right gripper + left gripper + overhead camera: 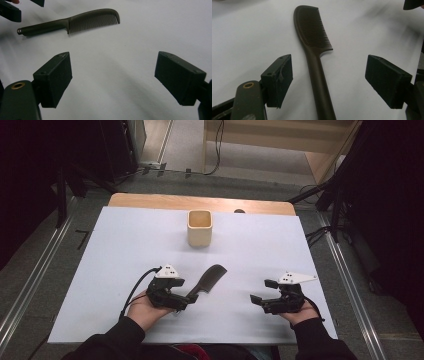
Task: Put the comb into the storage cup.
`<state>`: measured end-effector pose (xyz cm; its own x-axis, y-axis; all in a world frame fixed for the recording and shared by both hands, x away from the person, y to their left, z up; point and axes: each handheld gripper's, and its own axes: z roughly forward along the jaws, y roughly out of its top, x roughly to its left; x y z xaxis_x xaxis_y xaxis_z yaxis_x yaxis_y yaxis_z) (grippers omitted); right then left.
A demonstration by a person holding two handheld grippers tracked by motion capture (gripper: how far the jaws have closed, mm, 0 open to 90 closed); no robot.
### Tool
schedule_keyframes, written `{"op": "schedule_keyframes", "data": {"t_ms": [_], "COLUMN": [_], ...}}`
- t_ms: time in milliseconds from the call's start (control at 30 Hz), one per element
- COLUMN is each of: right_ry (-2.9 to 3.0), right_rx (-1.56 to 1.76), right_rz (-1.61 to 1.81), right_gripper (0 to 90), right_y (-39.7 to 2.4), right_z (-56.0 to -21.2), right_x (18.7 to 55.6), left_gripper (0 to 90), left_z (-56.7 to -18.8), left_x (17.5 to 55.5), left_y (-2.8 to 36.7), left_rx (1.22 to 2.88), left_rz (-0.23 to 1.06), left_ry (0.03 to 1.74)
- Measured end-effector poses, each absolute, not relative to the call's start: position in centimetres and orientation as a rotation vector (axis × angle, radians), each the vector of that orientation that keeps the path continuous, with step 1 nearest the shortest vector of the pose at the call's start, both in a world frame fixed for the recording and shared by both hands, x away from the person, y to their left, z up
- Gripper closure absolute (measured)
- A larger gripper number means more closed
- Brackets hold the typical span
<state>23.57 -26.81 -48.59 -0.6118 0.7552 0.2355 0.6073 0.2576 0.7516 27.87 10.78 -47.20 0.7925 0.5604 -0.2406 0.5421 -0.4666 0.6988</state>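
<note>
A dark, smooth plastic comb (209, 281) lies flat on the white worktop (115, 250), just below the middle of the high view. It has a long round handle & a curved head w/ thin, close teeth. The left hand-held gripper (329, 80) is wide open, holding nothing; the comb handle sits between its blocky black pads (280, 80), not touching. The right hand-held gripper (259, 291), lower right, is wide open too & empty. A square tan cup (200, 228) stands upright near the top middle.

Dark brown comb (313, 32), cream cup (199, 227), white table cover (125, 250).
</note>
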Motion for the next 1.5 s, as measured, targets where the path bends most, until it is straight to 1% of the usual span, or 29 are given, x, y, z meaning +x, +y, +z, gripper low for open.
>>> {"op": "schedule_keyframes", "data": {"t_ms": [267, 600, 633, 800, 1000, 1300, 1400, 1500], "right_ry": [2.362, 2.368, 2.370, 2.368, 2.370, 2.366, 2.366, 2.367], "right_rx": [1.276, 1.267, 1.268, 1.271, 1.268, 1.272, 1.274, 1.274], "right_rz": [1.281, 1.282, 1.281, 1.282, 1.278, 1.277, 1.279, 1.276], "right_gripper": [12.8, 12.8, 12.8, 12.8, 12.8, 12.8, 12.8, 12.8], "right_y": [-26.5, -26.4, -26.4, -26.4, -26.4, -26.4, -26.4, -26.4], "right_z": [-48.6, -48.5, -48.5, -48.5, -48.6, -48.6, -48.6, -48.6], "right_x": [23.8, 24.1, 24.1, 24.1, 24.1, 24.1, 24.1, 24.1], "left_gripper": [25.6, 25.8, 27.7, 31.0, 31.6, 33.9, 37.9, 39.8], "left_z": [-47.7, -48.6, -48.6, -48.9, -49.6, -49.8, -49.8, -49.9], "left_x": [27.5, 27.4, 27.4, 27.3, 27.1, 26.6, 26.4, 26.1], "left_y": [11.1, 11.0, 11.0, 10.6, 10.0, 9.9, 9.9, 9.8], "left_rx": [2.203, 2.235, 2.237, 2.251, 2.311, 2.318, 2.338, 2.332], "left_rz": [0.021, 0.034, 0.031, 0.052, 0.060, 0.127, 0.168, 0.203], "left_ry": [0.824, 0.843, 0.839, 0.827, 0.817, 0.798, 0.780, 0.783]}}
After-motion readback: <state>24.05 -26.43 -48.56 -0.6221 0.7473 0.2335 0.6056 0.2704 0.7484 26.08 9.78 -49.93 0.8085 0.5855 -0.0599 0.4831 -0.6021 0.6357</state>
